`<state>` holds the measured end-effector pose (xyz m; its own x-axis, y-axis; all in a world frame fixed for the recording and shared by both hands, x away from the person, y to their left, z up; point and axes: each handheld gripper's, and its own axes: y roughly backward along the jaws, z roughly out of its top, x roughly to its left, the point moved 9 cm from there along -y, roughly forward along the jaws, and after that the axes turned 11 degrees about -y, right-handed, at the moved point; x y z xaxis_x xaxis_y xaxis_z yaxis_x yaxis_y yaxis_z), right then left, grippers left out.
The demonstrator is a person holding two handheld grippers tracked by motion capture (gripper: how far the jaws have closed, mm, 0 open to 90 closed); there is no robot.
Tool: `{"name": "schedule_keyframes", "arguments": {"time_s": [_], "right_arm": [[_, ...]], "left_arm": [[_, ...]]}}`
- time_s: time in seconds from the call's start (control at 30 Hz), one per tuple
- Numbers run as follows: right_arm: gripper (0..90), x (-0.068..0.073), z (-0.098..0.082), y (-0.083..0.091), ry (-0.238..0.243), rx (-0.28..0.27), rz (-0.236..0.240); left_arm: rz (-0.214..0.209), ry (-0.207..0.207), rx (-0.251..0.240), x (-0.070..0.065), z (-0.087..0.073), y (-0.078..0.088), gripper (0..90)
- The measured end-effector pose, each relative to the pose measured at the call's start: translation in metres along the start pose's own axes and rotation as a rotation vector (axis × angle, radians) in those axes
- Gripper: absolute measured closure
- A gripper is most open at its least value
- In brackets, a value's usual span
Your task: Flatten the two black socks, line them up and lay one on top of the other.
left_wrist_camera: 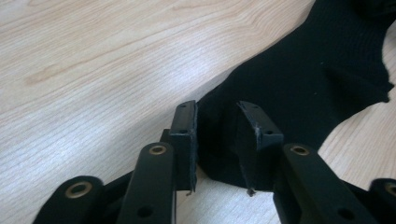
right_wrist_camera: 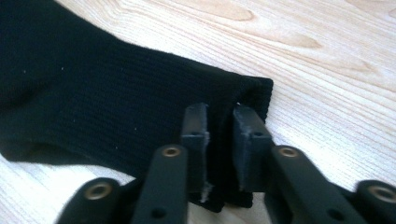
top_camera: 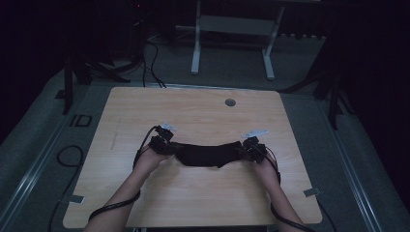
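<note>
A black knitted cloth (top_camera: 203, 155) lies stretched across the middle of the wooden table (top_camera: 193, 108). My left gripper (top_camera: 177, 149) is at its left end and my right gripper (top_camera: 237, 149) at its right end, each held by a hand. In the left gripper view the cloth (left_wrist_camera: 303, 79) runs between the jaws of the left gripper (left_wrist_camera: 217, 112), which stand a little apart, pads not pressing. In the right gripper view the cloth's ribbed hem (right_wrist_camera: 93, 93) sits between the slightly parted jaws of the right gripper (right_wrist_camera: 219, 114).
A round grommet hole (top_camera: 230, 102) is in the table's far side. A white desk frame (top_camera: 232, 43) stands on the floor beyond. Cables (top_camera: 67, 155) lie on the grey floor at the left. Bare wood surrounds the cloth.
</note>
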<state>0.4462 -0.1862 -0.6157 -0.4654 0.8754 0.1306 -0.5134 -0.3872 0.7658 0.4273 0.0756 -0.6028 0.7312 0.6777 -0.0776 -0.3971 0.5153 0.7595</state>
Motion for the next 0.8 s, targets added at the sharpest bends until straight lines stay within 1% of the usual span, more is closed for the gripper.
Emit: {"name": "schedule_keyframes", "arguments": {"time_s": [0.03,0.13,0.17,0.23,0.27,0.33,0.37,0.43,0.5,0.57,0.6,0.63,0.67,0.7,0.73,0.77,0.8], "right_arm": [[73.5,-0.001,0.001,0.001,-0.003,-0.004,-0.001],[71.6,-0.004,0.004,0.006,-0.020,-0.026,0.000],[69.1,-0.006,0.006,0.008,-0.026,-0.032,-0.001],[61.2,-0.009,0.008,0.011,-0.032,-0.039,-0.006],[58.0,-0.011,0.009,0.012,-0.045,-0.047,-0.010],[51.9,-0.014,0.011,0.015,-0.053,-0.060,-0.016],[48.0,-0.016,0.012,0.017,-0.055,-0.072,-0.023],[42.0,-0.018,0.014,0.021,-0.058,-0.091,-0.027],[36.7,-0.019,0.017,0.026,-0.062,-0.112,-0.020],[28.7,-0.016,0.021,0.032,-0.060,-0.140,0.003],[26.6,-0.015,0.022,0.035,-0.058,-0.153,0.012],[21.1,-0.014,0.024,0.038,-0.056,-0.165,0.022],[14.3,-0.011,0.024,0.040,-0.038,-0.166,0.040],[14.7,-0.009,0.024,0.042,-0.021,-0.167,0.053],[14.0,-0.008,0.024,0.043,-0.019,-0.171,0.056],[13.5,-0.008,0.023,0.043,-0.013,-0.166,0.053],[13.2,-0.007,0.022,0.044,0.004,-0.167,0.056]], "left_arm": [[-0.003,0.000,0.000,0.000,-0.001,-0.001,72.0],[-0.004,-0.001,0.001,-0.001,-0.002,-0.002,71.4],[-0.002,-0.006,0.004,-0.001,-0.002,-0.002,67.9],[-0.007,-0.002,-0.006,-0.002,-0.002,-0.001,66.6],[-0.008,-0.006,-0.010,-0.003,-0.002,0.000,63.8],[0.016,-0.012,-0.026,-0.003,0.000,0.004,53.3],[0.022,-0.017,-0.033,-0.003,0.001,0.006,46.6],[0.030,-0.023,-0.053,-0.003,0.002,0.011,39.5],[0.040,-0.017,-0.069,-0.002,0.003,0.015,30.5],[0.030,-0.017,-0.105,-0.004,0.004,0.018,19.8],[0.036,-0.022,-0.117,-0.005,0.004,0.019,14.1],[0.048,-0.037,-0.127,-0.006,0.004,0.021,11.9],[0.065,-0.056,-0.148,-0.006,0.003,0.022,10.3],[0.074,-0.061,-0.145,-0.005,0.001,0.023,9.6],[0.078,-0.061,-0.146,-0.004,0.000,0.023,8.6],[0.085,-0.056,-0.164,-0.002,-0.002,0.023,7.6],[0.086,-0.050,-0.173,-0.001,-0.003,0.024,7.6]]}}
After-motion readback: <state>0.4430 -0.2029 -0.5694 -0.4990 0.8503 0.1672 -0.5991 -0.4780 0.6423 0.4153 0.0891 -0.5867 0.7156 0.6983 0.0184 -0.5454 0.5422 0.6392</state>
